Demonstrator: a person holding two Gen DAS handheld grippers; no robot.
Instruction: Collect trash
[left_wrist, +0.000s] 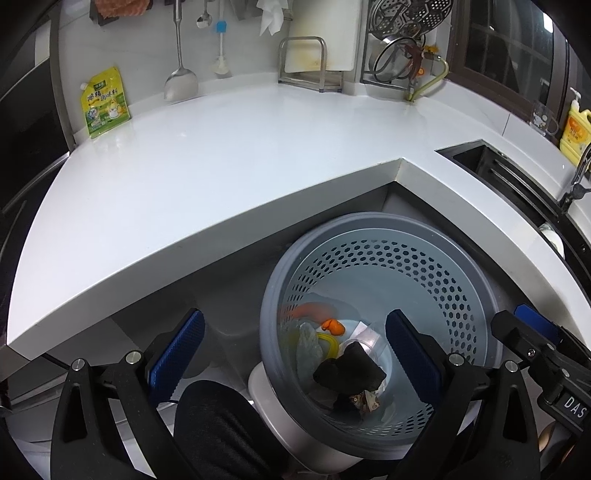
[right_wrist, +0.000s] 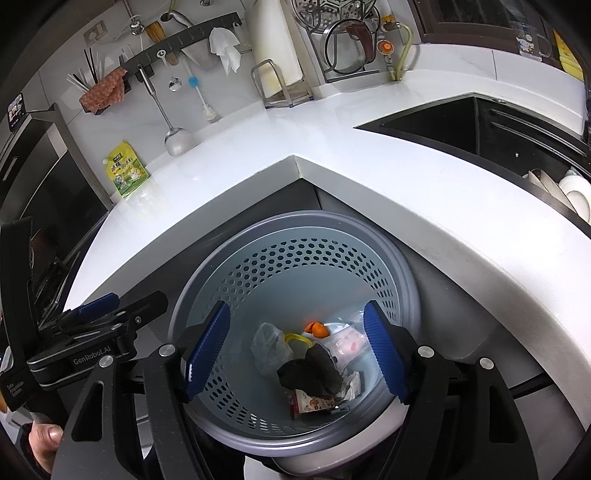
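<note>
White corner counter bare; perforated bin below; both hand-held grippers agape.

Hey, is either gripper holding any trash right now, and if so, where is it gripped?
Nothing is held. The left gripper and right gripper are both open and empty above the trash bin; the black crumpled piece lies loose inside it.

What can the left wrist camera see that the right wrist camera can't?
Only the left wrist view shows the yellow soap bottle and the faucet by the sink. Only the right wrist view shows the white dishes in the rack and a hand. Both show the grey perforated bin with trash inside, the white counter, and the green-yellow pouch.
</note>
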